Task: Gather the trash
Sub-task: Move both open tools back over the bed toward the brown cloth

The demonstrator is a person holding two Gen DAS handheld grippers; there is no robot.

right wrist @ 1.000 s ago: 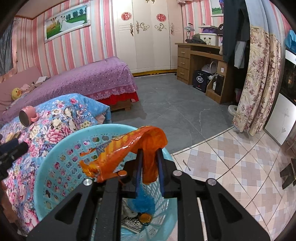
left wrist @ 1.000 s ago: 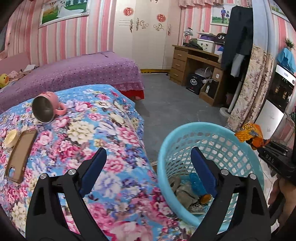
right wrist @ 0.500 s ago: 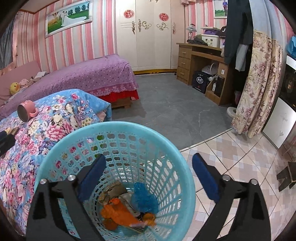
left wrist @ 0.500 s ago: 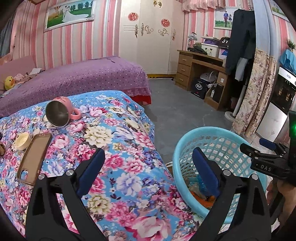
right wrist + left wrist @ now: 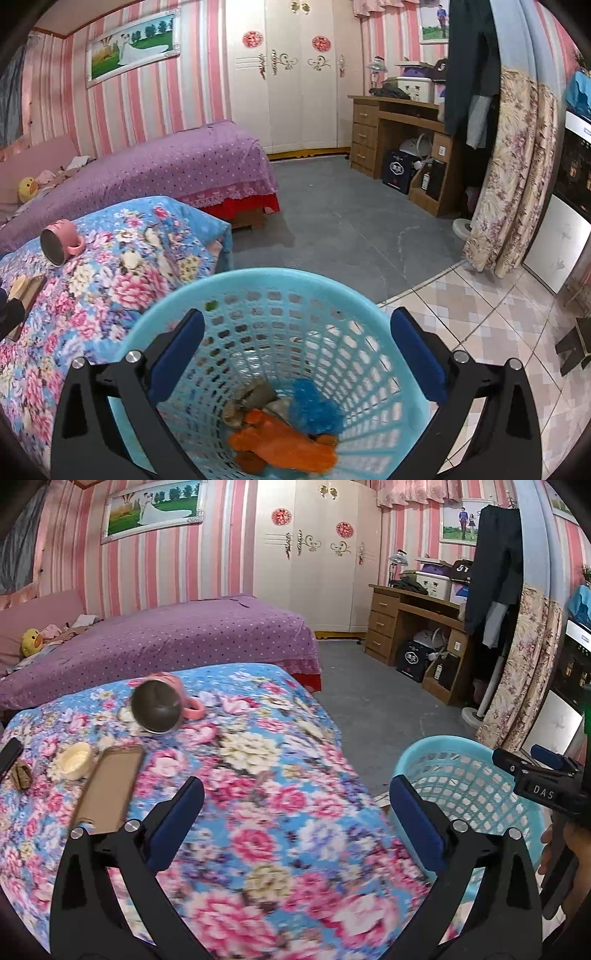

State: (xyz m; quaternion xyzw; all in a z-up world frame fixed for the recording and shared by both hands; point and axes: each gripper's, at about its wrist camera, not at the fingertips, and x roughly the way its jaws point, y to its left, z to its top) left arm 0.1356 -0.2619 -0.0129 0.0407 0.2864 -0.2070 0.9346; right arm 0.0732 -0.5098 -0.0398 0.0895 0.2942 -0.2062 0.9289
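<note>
Risk: both grippers, left [image 5: 295, 812] and right [image 5: 295, 339], jaws just opened wide and empty; reaching over, left could knock the mug [image 5: 159, 707] off the bed [image 5: 277, 775].

Even, soft indoor light with no hard shadows or glare, my left view smeared by motion blur across the floral bedspread [image 5: 266, 812], my right view sharper, fisheye bending walls at 3 and 9 o'clock, black vignette in every corner.
</note>
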